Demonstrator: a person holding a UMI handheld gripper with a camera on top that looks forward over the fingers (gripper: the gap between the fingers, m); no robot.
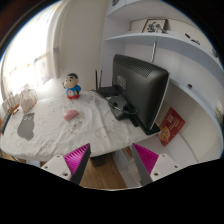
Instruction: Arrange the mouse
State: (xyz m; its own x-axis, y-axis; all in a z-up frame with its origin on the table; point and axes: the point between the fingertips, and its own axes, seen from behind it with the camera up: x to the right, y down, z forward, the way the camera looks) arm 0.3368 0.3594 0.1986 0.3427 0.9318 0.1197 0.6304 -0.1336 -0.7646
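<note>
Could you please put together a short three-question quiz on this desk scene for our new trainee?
1. True or false: the gripper is holding the mouse.
2. Multiple choice: what stands on the table near the wall, beyond the mouse? A) a small figurine with a red and blue body B) a kettle C) a stack of plates
3. Fill in: the dark monitor stands on the ______ side of the table as seen from the gripper.

Key:
1. False: the fingers are open with nothing between them, and the mouse lies on the table well beyond them.
2. A, the figurine.
3. Right.
</note>
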